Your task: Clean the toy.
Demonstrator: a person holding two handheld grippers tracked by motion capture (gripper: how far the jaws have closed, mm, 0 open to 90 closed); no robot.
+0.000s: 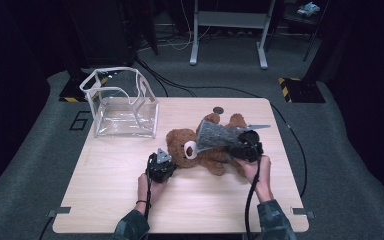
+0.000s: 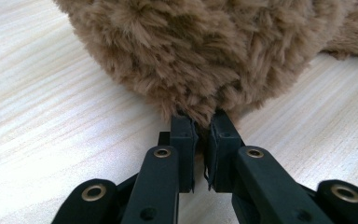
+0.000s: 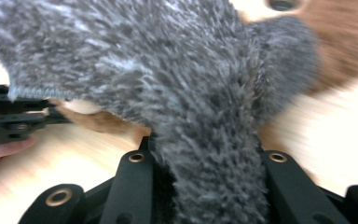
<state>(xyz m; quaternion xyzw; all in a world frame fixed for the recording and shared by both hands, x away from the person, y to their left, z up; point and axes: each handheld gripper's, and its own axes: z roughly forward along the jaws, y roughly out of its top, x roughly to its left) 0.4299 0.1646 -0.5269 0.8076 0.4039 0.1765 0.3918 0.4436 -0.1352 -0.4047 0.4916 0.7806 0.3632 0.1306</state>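
A brown teddy bear [image 1: 180,142] lies on its back in the middle of the wooden table [image 1: 105,200]. My left gripper [image 1: 163,154] is at the near side of its head, and in the left gripper view its jaws [image 2: 203,128] are shut on a tuft of the bear's fur [image 2: 191,51]. A fuzzy grey cloth [image 1: 214,135] hangs lifted over the bear's body. My right gripper [image 1: 236,142] is shut on the cloth's right end. In the right gripper view the grey cloth [image 3: 168,70] runs down between the jaws [image 3: 205,154] and hides the fingertips.
A clear plastic bag with white edging [image 1: 122,107] stands open at the table's far left. A small dark disc [image 1: 218,110] lies near the far edge behind the bear. In the right gripper view the left gripper [image 3: 9,119] sits at the left edge.
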